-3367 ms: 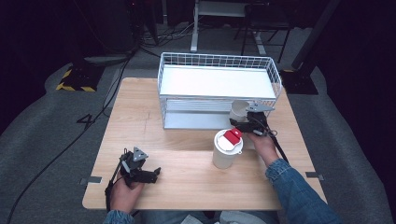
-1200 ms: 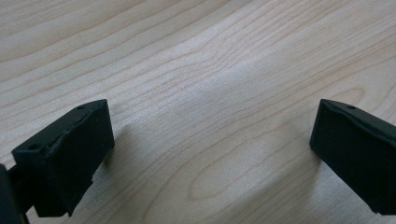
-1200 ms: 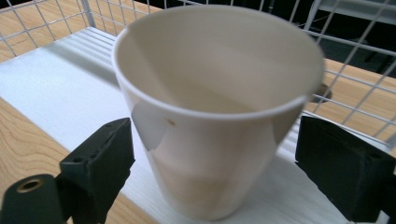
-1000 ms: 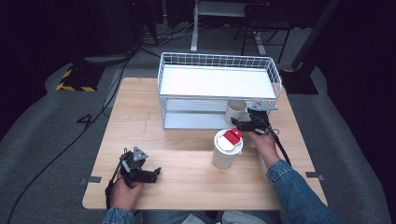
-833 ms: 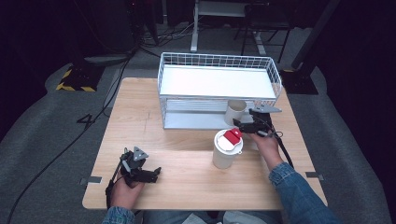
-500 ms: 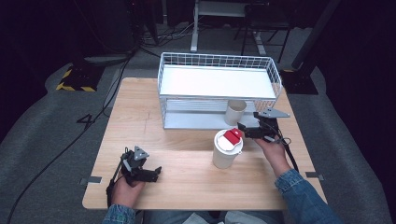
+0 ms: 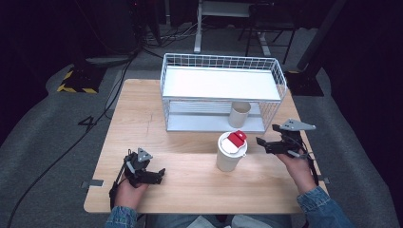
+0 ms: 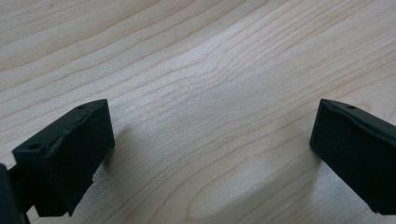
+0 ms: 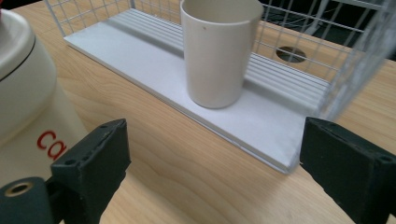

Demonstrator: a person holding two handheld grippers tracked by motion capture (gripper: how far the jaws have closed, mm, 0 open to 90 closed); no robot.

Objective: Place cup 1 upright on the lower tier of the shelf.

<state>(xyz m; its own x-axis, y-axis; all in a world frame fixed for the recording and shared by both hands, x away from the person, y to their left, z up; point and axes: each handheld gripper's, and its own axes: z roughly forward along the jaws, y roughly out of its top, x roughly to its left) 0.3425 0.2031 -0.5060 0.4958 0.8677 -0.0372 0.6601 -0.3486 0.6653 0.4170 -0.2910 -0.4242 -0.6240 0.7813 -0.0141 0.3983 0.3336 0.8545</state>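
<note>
Two hand-held grippers, both empty. My left hand-held gripper (image 7: 159, 174) rests on the desk (image 7: 190, 142), jaws wide over bare wood. Centre, the lidded cup with the red tab (image 7: 231, 151) stands near the front edge. Behind it, the beige cup (image 7: 239, 114) sits upright on the wire rack's lower shelf (image 9: 261, 116). My right hand-held gripper (image 7: 260, 141) hangs just right of the lidded cup, jaws apart, nothing between them. For that one, I'd level the jaws, square up, and squeeze below the lid.
</note>
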